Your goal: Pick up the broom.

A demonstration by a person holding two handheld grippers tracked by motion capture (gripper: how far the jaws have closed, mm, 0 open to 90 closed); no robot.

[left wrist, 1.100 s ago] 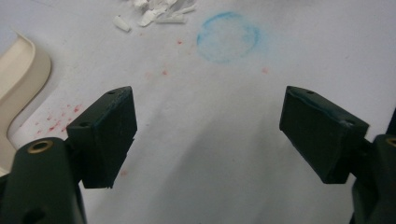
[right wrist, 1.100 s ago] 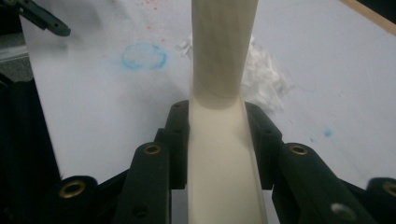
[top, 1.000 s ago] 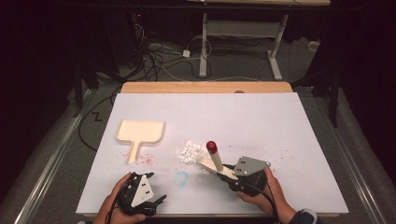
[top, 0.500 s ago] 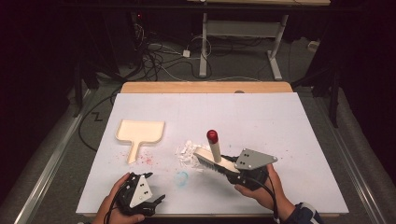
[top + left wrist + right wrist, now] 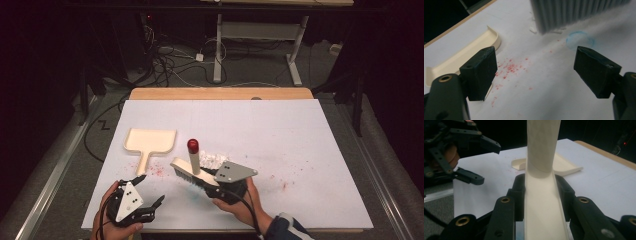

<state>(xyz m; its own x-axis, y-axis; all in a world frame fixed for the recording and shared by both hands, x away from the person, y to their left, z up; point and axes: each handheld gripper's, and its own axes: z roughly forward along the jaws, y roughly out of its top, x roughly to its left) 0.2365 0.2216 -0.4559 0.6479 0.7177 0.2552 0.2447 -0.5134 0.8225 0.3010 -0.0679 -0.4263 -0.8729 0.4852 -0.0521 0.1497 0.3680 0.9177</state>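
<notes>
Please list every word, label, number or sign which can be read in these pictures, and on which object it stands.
There is no readable text in any view.
The dustpan, the brush and both tongs, left and right, carry no visible label.
The blue ring on the table is a plain mark, not a letter.

The white-covered table (image 5: 300, 135) carries a cream dustpan (image 5: 150, 142), white crumbs (image 5: 216, 159), scattered red specks (image 5: 159, 170) and a blue ring mark (image 5: 580, 40).

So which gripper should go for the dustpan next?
Left, probably. The left gripper is open, empty and nearest the dustpan handle; the right gripper is shut on the brush.
</notes>
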